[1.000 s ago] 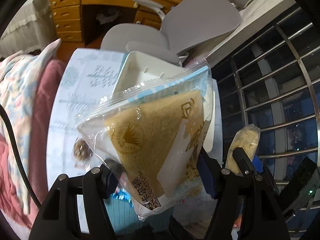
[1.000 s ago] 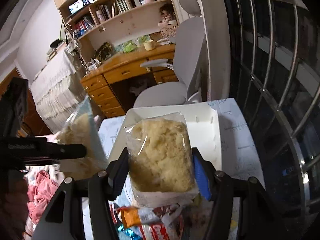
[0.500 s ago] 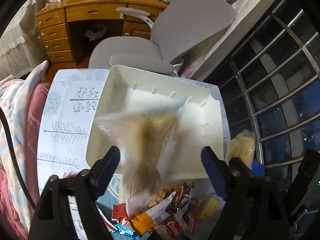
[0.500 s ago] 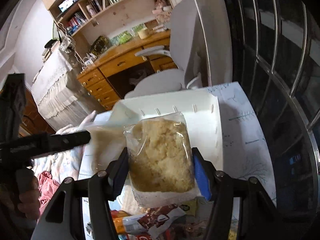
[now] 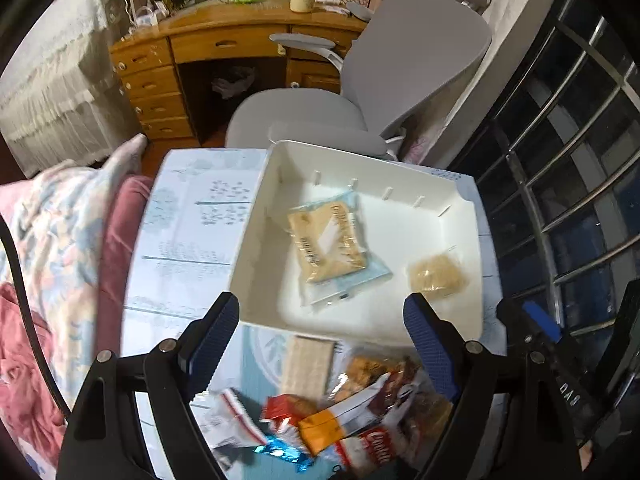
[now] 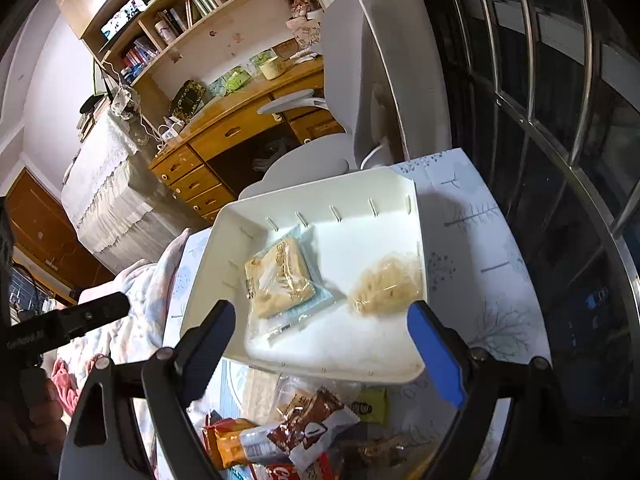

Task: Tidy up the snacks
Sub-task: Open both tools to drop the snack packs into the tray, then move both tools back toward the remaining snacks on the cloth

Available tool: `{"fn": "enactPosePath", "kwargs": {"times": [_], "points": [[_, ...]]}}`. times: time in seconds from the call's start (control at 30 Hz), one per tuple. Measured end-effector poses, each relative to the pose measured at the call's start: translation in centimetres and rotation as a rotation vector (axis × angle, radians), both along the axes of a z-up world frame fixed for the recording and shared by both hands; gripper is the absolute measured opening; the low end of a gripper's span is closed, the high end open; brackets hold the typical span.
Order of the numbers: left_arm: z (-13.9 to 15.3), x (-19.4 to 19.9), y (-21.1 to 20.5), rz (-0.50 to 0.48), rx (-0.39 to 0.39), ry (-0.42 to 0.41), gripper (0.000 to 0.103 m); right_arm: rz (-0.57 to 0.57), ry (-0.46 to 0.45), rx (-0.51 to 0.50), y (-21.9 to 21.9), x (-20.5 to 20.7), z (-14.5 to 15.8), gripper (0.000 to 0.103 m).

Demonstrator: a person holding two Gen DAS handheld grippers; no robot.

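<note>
A white tray [image 5: 256, 240] [image 6: 208, 272] sits on the patterned table. Inside it lie a clear bag with a brown triangular cake [image 5: 328, 240] [image 6: 280, 276] and, to its right, a clear bag of crumbly yellow cake [image 5: 436, 276] [image 6: 386, 284]. My left gripper [image 5: 320, 320] hovers open above the tray's near edge with nothing between its fingers. Over the same edge my right gripper [image 6: 320, 328] has its jaws opening, and nothing is between them. A pile of snack packets [image 5: 344, 412] [image 6: 288, 432] lies in front of the tray.
A grey office chair [image 5: 360, 92] stands just beyond the table, with a wooden desk [image 5: 224, 44] behind it. A pink and floral blanket [image 5: 52, 248] lies left of the table. Window bars [image 5: 580, 160] run along the right side.
Both bags have left the grippers and now lie in the tray. The left gripper let go first, then the right one opened. Both grippers have dipped toward the tray.
</note>
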State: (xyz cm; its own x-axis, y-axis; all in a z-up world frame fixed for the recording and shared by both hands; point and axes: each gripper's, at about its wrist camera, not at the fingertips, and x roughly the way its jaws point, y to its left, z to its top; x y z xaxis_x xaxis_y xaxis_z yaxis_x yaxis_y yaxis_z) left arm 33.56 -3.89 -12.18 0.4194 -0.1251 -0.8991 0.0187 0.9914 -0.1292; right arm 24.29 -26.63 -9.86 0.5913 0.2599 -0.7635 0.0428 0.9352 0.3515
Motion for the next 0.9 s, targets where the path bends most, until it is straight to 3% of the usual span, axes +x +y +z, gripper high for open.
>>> {"fn": "enactPosePath", "kwargs": {"times": [0.3,0.57,0.9], "points": [[2.1,-4.3,3.0,-0.069,0.023,-0.054,0.083,-0.064,0.007,-0.034,2.0,-3.6,0.9,0.089],[3.5,-8.9,6.3,-0.219,0.01,-0.079,0.084,-0.186,0.028,-0.03,5.7,-8.6,1.6,0.089],[2.7,-13.6,10.7,-0.404,0.032,-0.065,0.086,-0.306,0.056,0.028,11.4,-14.3,0.4,0.089]]}}
